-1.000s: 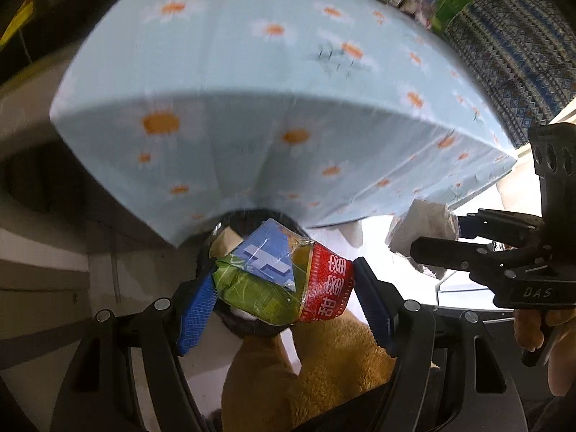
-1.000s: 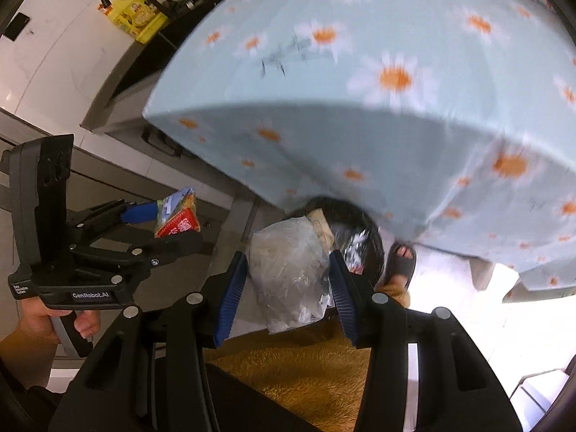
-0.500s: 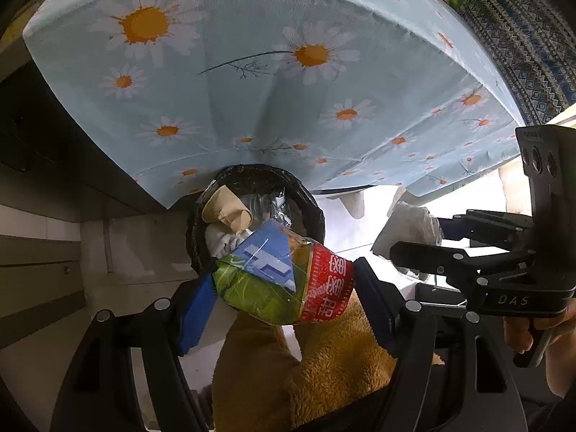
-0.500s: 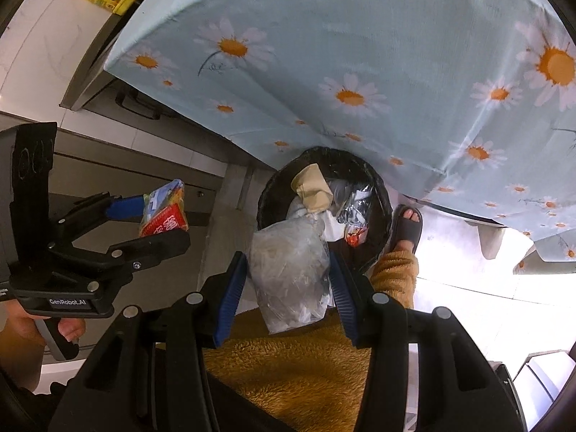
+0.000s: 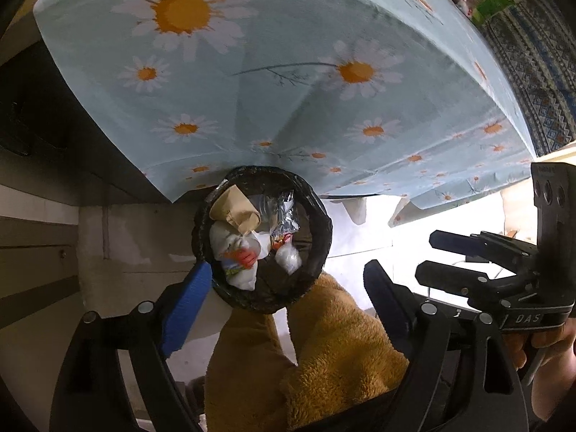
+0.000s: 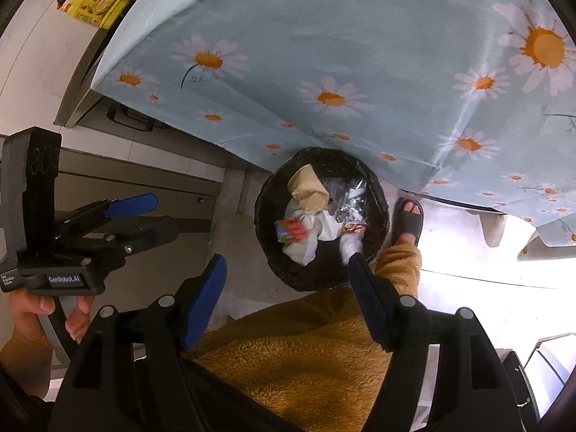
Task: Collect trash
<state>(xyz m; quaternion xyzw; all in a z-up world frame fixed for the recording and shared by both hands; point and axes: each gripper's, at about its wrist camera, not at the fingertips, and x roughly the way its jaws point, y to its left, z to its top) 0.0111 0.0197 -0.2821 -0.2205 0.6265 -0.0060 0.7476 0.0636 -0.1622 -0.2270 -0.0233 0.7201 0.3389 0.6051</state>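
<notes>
Both loads have dropped: left gripper [image 5: 284, 298] and right gripper [image 6: 288, 288] have just been opening, jaws now spread and empty, their wrappers lying in the black bin [image 6: 378, 187] below, near the tablecloth [image 6: 324, 36]; this round looks done

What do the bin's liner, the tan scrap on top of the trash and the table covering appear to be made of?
Bin liner: thin black plastic film, glossy and wrinkled at the rim. Tan scrap: matte, creased and folded, probably brown paper or a paper cup. Table covering: light blue daisy-print sheet with a soft sheen and sharp fold lines, woven cloth or coated plastic; the look leaves it open.
</notes>
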